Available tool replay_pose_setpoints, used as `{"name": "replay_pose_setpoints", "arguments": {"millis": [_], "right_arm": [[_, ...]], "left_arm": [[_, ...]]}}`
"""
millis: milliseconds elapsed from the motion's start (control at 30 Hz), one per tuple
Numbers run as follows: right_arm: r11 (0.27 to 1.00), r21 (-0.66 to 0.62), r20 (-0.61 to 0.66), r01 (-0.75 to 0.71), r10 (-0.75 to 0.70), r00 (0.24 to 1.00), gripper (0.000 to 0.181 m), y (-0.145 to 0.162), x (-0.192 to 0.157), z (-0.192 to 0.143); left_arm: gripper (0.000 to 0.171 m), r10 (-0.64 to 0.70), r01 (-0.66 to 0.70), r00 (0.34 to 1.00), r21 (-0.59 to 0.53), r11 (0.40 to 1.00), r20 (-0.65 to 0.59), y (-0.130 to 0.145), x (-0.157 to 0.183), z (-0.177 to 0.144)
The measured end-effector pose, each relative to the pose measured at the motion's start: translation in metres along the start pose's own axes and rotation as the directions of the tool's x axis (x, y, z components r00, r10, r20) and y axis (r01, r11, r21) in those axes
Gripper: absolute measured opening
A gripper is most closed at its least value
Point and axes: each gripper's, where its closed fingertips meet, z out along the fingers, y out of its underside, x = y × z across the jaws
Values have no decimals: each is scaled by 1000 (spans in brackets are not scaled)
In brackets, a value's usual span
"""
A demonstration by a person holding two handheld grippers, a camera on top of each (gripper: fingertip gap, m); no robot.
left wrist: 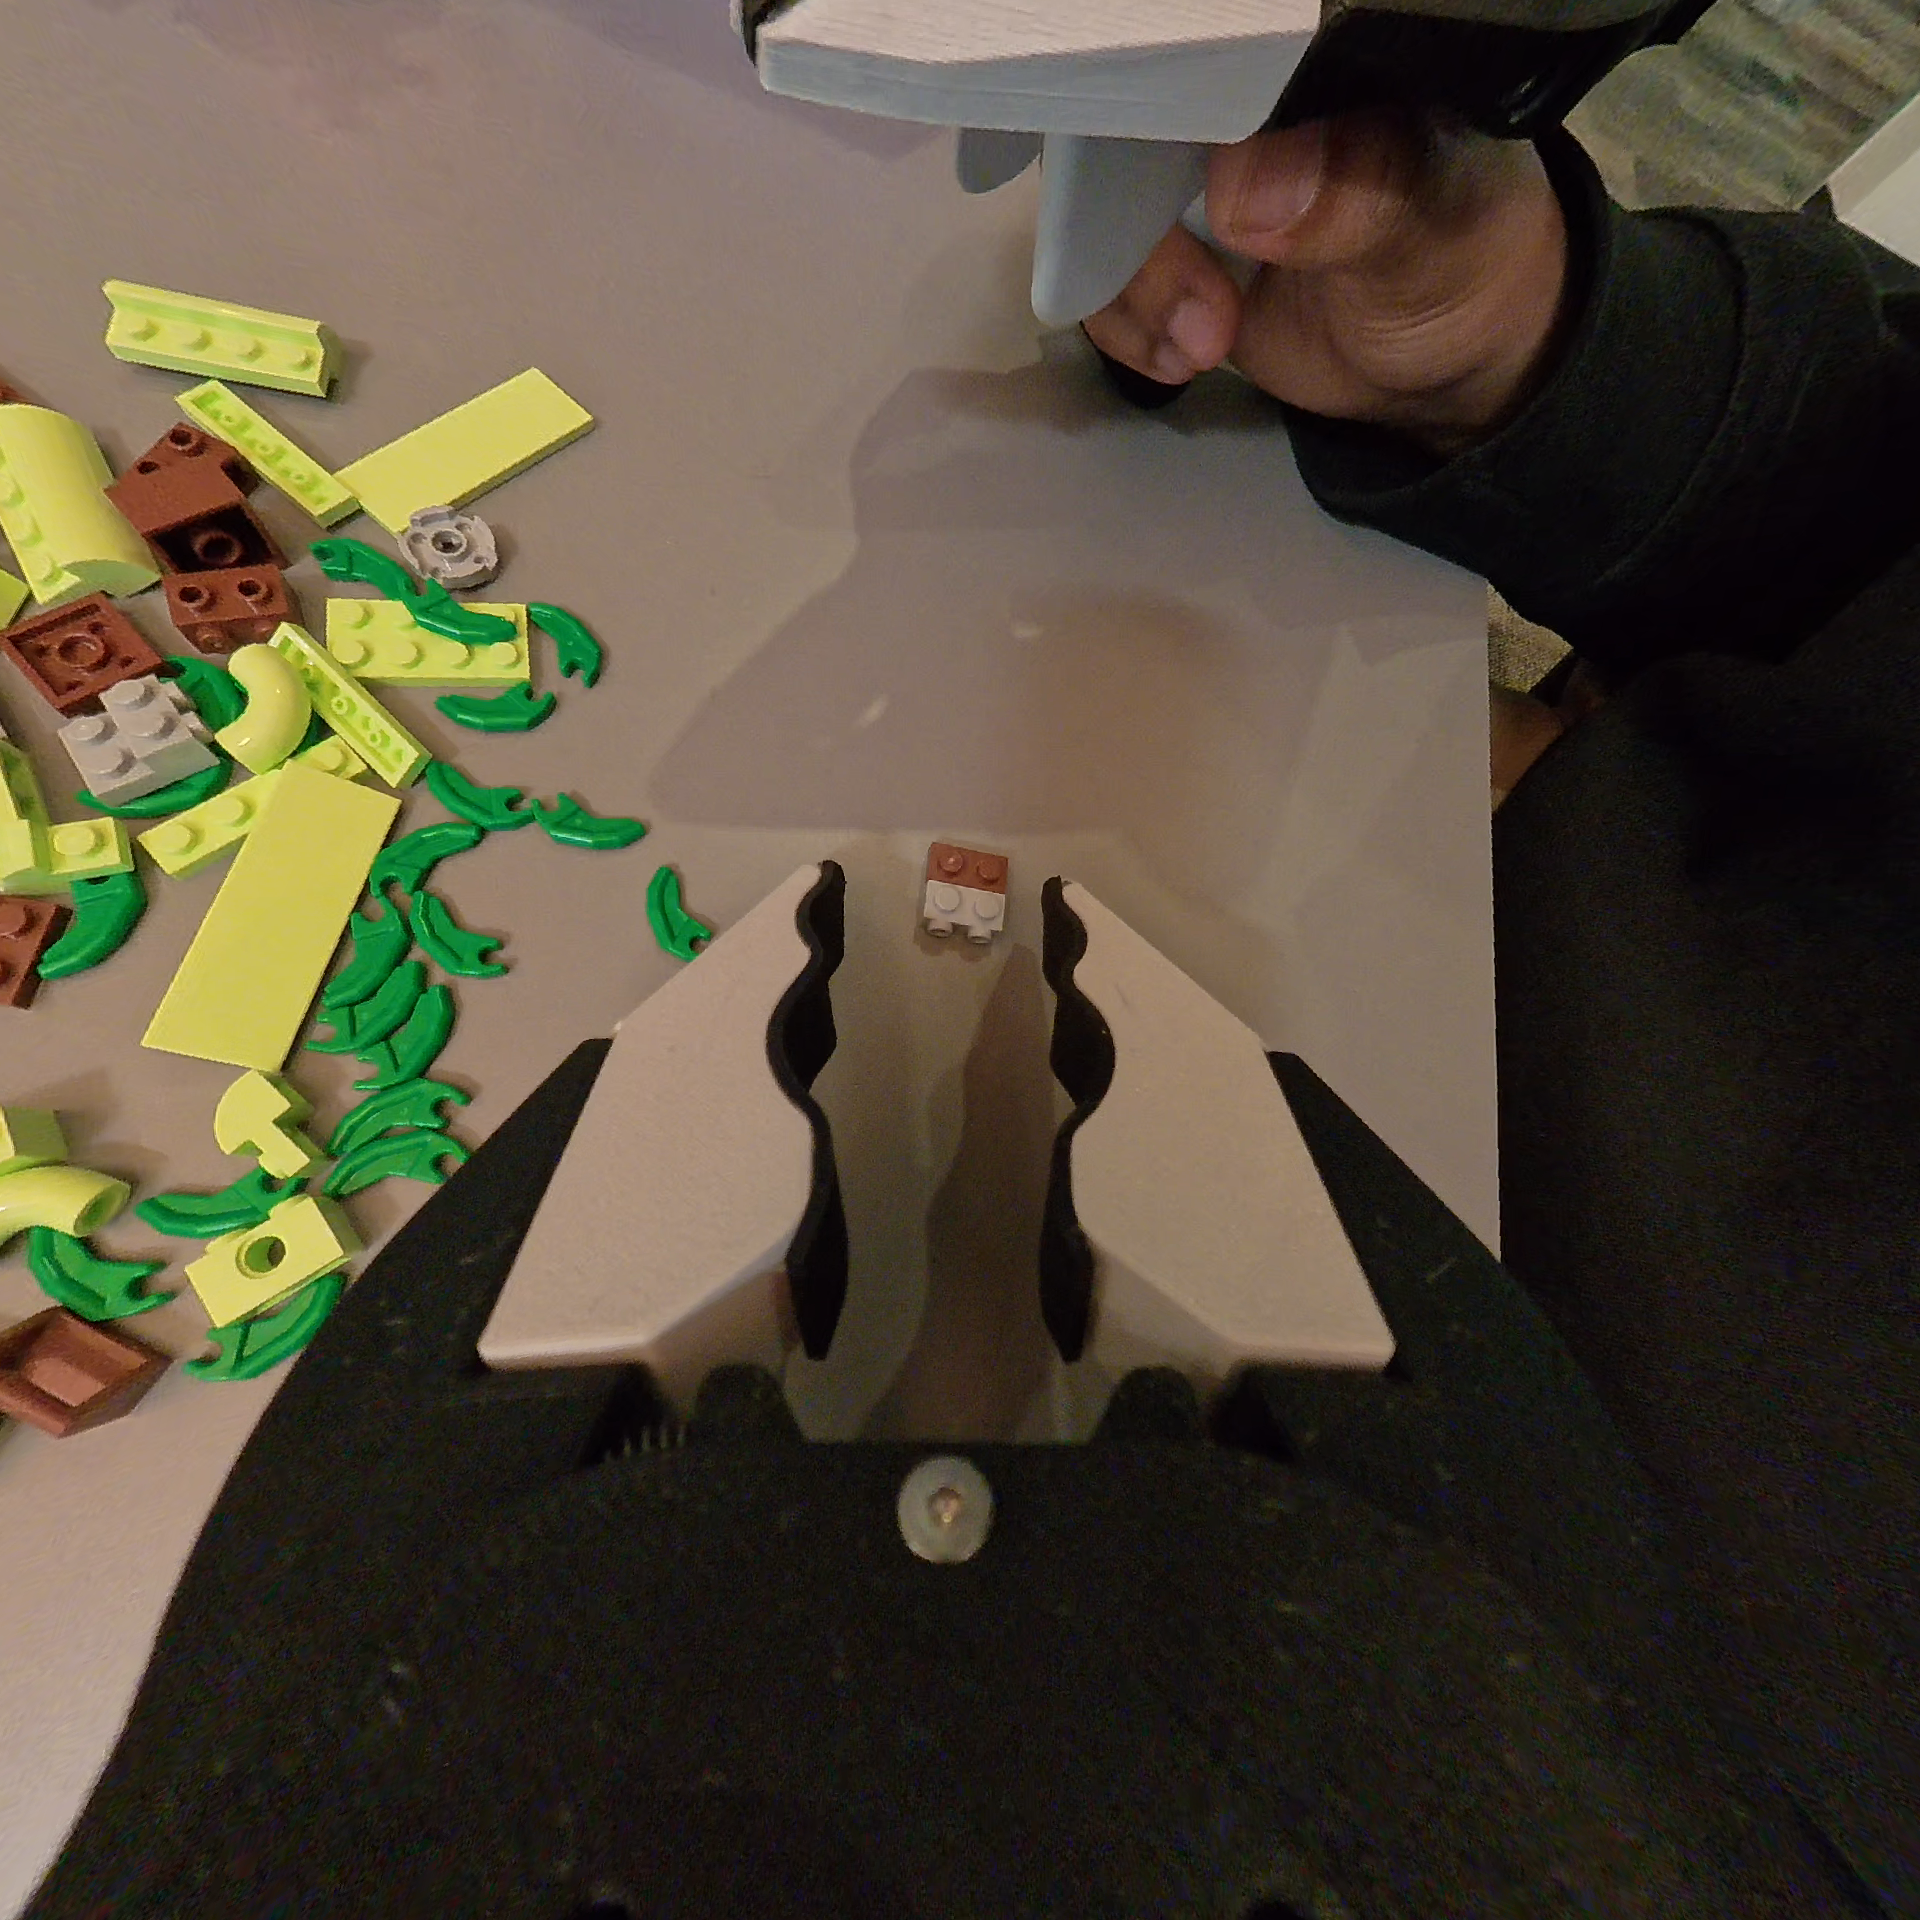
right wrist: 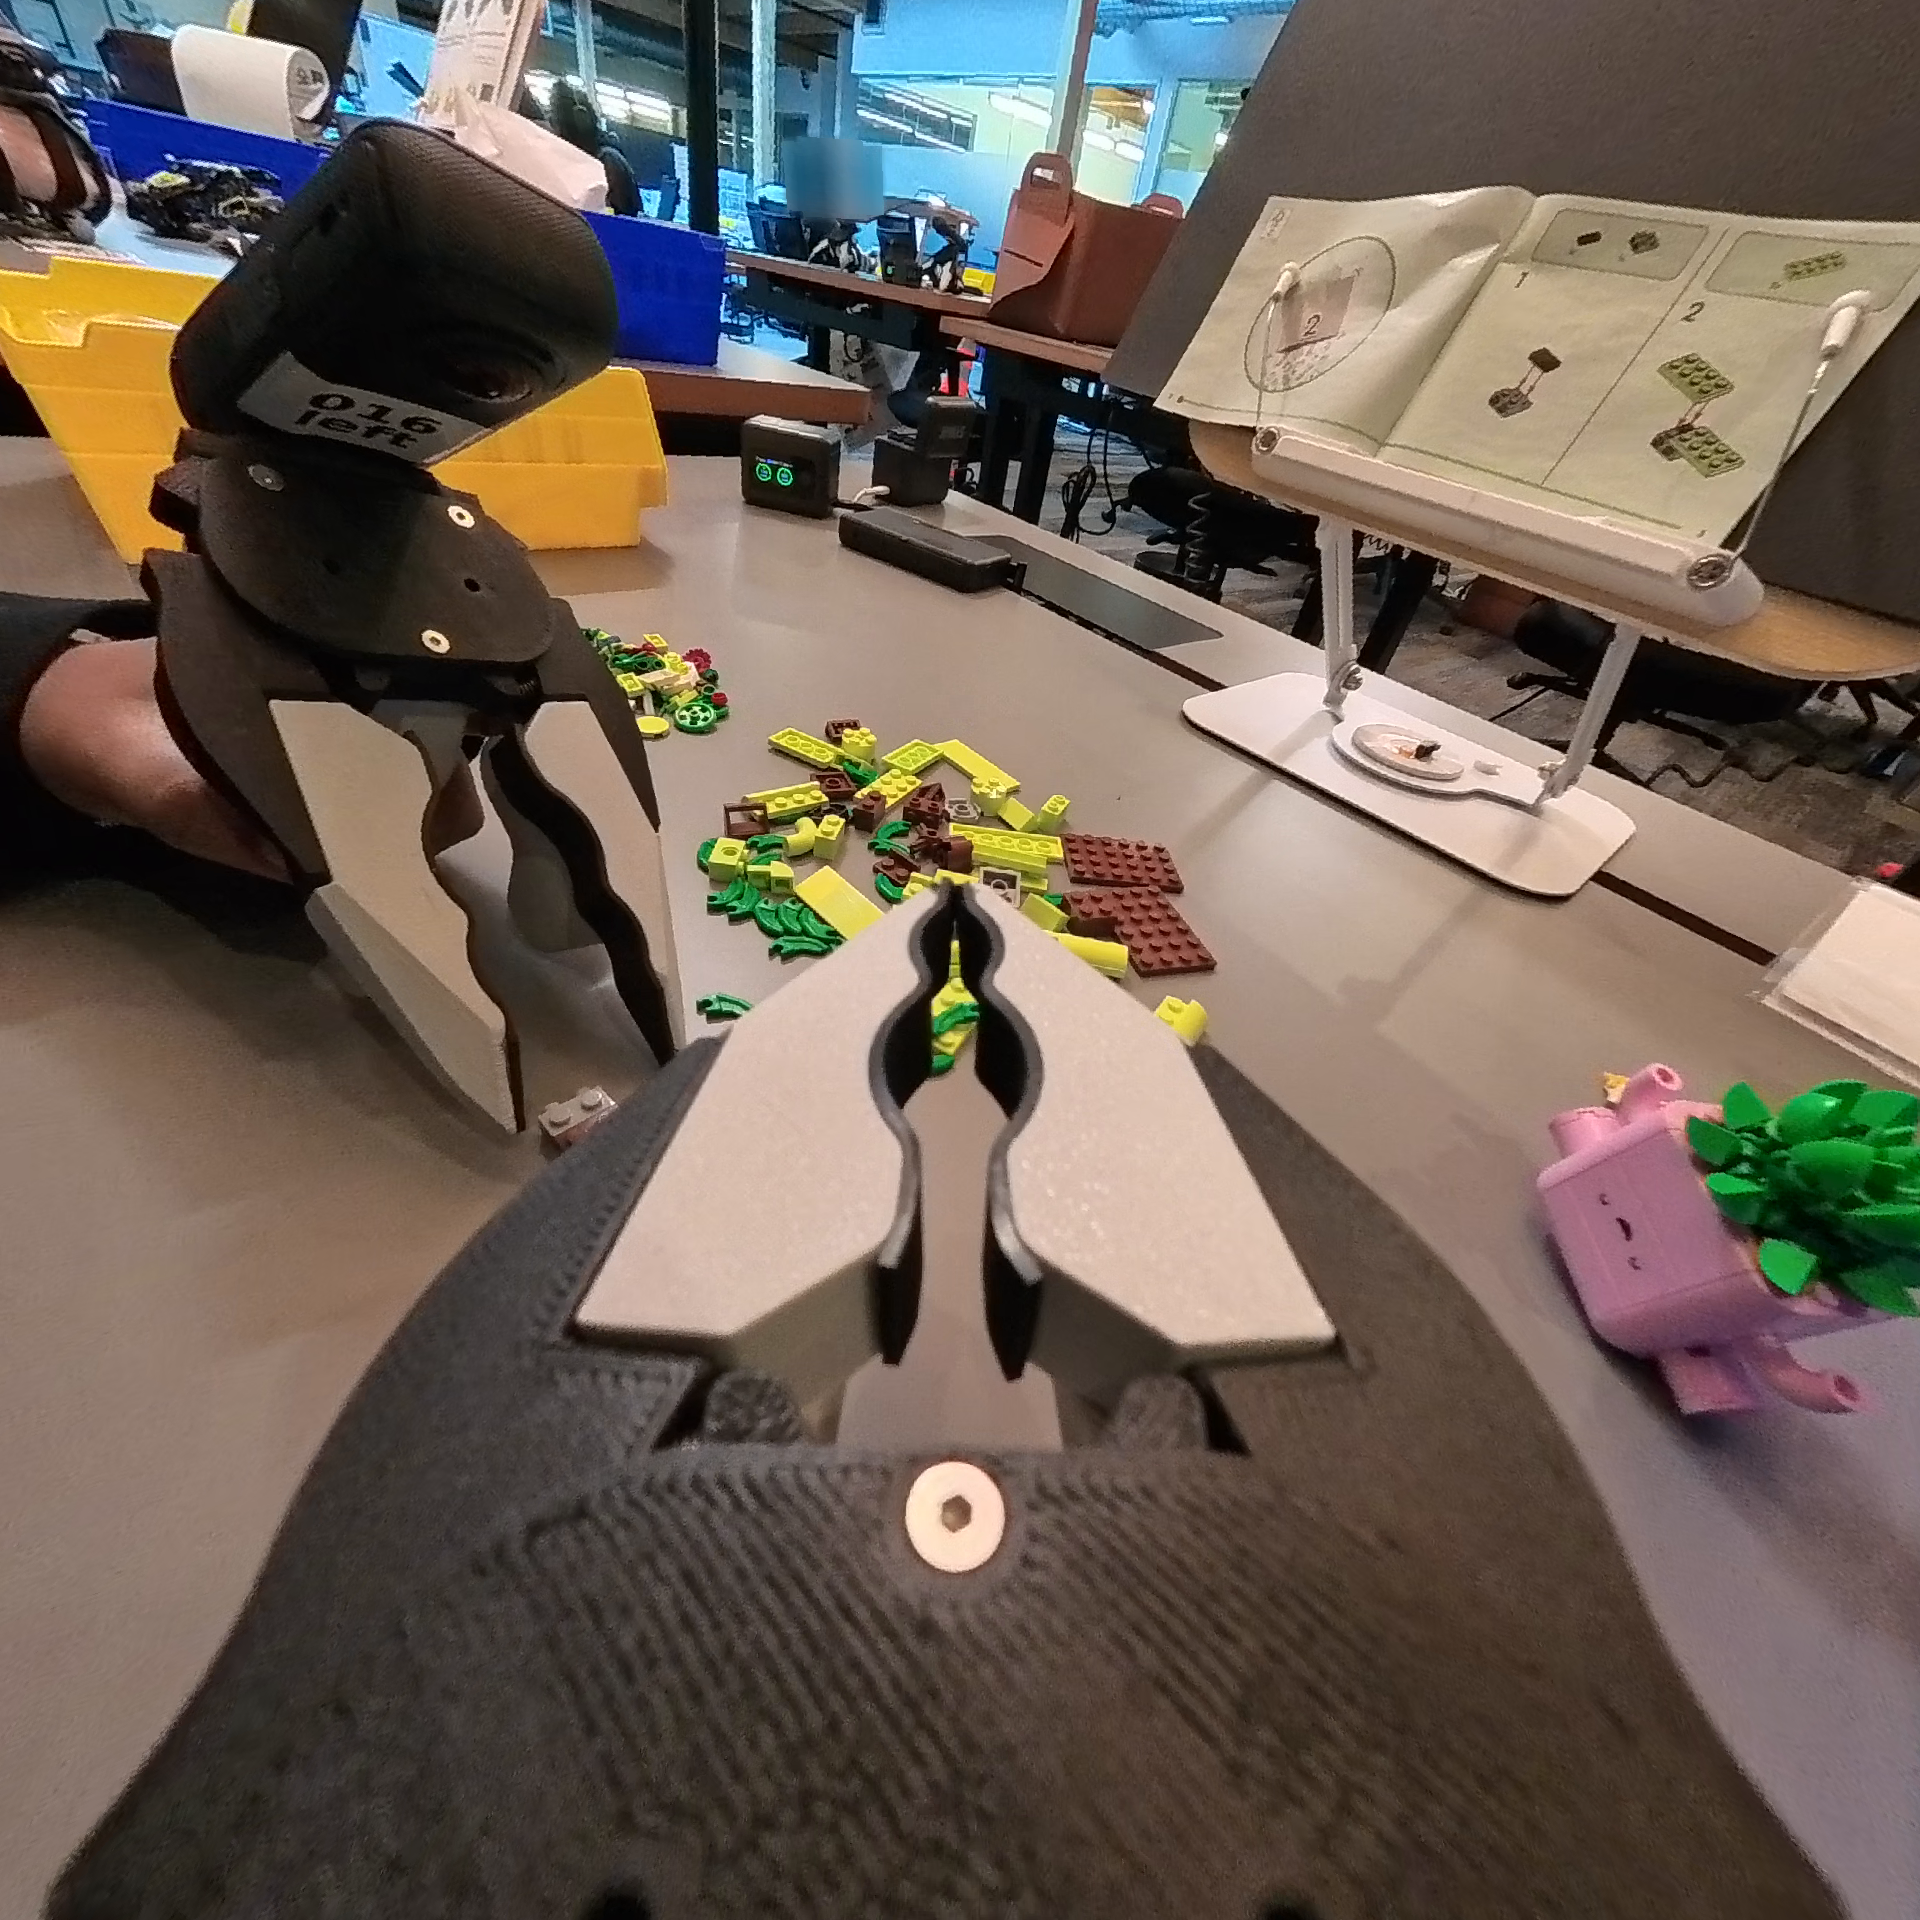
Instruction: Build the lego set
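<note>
A small assembly, a brown two-stud piece on a grey piece [left wrist: 966, 891], sits on the grey table. My left gripper [left wrist: 943, 883] is open, pointing down, with one fingertip on each side of the assembly and not touching it. The right wrist view shows the same assembly [right wrist: 578, 1114] just under the open left gripper [right wrist: 587, 1086]. My right gripper [right wrist: 954, 885] is shut and empty, held above the table and pointing toward the pile of loose lime, green and brown pieces [right wrist: 914, 831]. The pile lies left of my left gripper [left wrist: 260, 779].
A hand in a dark sleeve [left wrist: 1351, 270] holds the right gripper at the top. The table edge [left wrist: 1492, 935] runs close on the right. An instruction booklet on a stand [right wrist: 1507, 343], brown plates [right wrist: 1127, 868], a pink pot model with green leaves [right wrist: 1714, 1226] and a yellow bin [right wrist: 343, 447] stand around. My right fingertips sit around 11 cm from my left ones.
</note>
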Motion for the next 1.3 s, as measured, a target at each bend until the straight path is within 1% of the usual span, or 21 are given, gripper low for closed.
{"name": "replay_pose_setpoints", "arguments": {"millis": [67, 100, 133, 167, 233, 300, 400, 533, 600, 767, 933, 1000, 1033, 1067, 1200, 1267, 1300], "right_arm": [[1000, -9, -52, -21, 21, 998, 0, 1, 9, 0], [999, -20, -119, -50, 47, 992, 0, 4, 20, 0], [996, -40, -181, -81, 73, 981, 3, 7, 30, -1], [992, -71, -200, -108, 92, 975, 8, 13, 35, -1], [976, -141, -185, -164, 137, 973, 18, 24, 37, 3], [953, -208, -156, -219, 189, 970, 25, 36, 35, 6], [913, -298, -118, -280, 256, 960, 28, 50, 30, 10], [863, -403, -123, -306, 280, 952, 30, 68, 28, 16], [841, -453, -131, -296, 266, 955, 36, 77, 30, 20], [840, -471, -154, -268, 222, 963, 36, 81, 39, 26], [794, -531, -153, -297, 254, 955, 37, 93, 41, 30], [790, -538, -150, -295, 255, 955, 29, 94, 40, 31], [789, -541, -140, -290, 256, 957, 17, 94, 38, 31], [790, -545, -124, -281, 255, 959, 15, 94, 36, 31], [810, -542, -111, -223, 193, 975, 14, 92, 34, 25], [842, -493, -112, -221, 190, 975, 14, 83, 35, 21], [865, -448, -99, -228, 205, 974, 14, 75, 35, 19]], "left_arm": [[36, 0, 0, 1000, -1, 1000, 0, 0, 0, 0], [36, 0, 0, 1000, -1, 1000, 0, 0, 0, 0], [36, 0, 0, 1000, -1, 1000, 1, 0, 0, 0], [36, 1, -1, 1000, -1, 1000, 1, 0, 0, 0], [36, 1, -1, 1000, 0, 1000, 2, 0, 0, 0], [36, 1, -1, 1000, -1, 1000, 2, 0, 0, 0], [36, -1, 1, 1000, -1, 1000, 1, 0, 0, 0], [36, -5, 5, 1000, -2, 1000, -3, 0, 0, 0], [36, -5, 5, 1000, -2, 1000, -3, 0, 0, 0], [36, -2, 2, 1000, -4, 1000, -2, 0, 0, 0], [36, -3, 3, 1000, -4, 1000, -2, 0, 0, 0], [36, -1, 1, 1000, -5, 1000, -1, 1, 0, 0], [36, -1, 1, 1000, -6, 1000, 0, 1, 0, 1], [36, 1, -1, 1000, -7, 1000, 1, 1, 0, 1], [36, 10, -10, 1000, -10, 1000, 10, 1, 0, 1], [36, 15, -15, 1000, -9, 1000, 14, 1, 0, 1], [36, 17, -17, 1000, -7, 1000, 14, 1, 0, 1]]}}
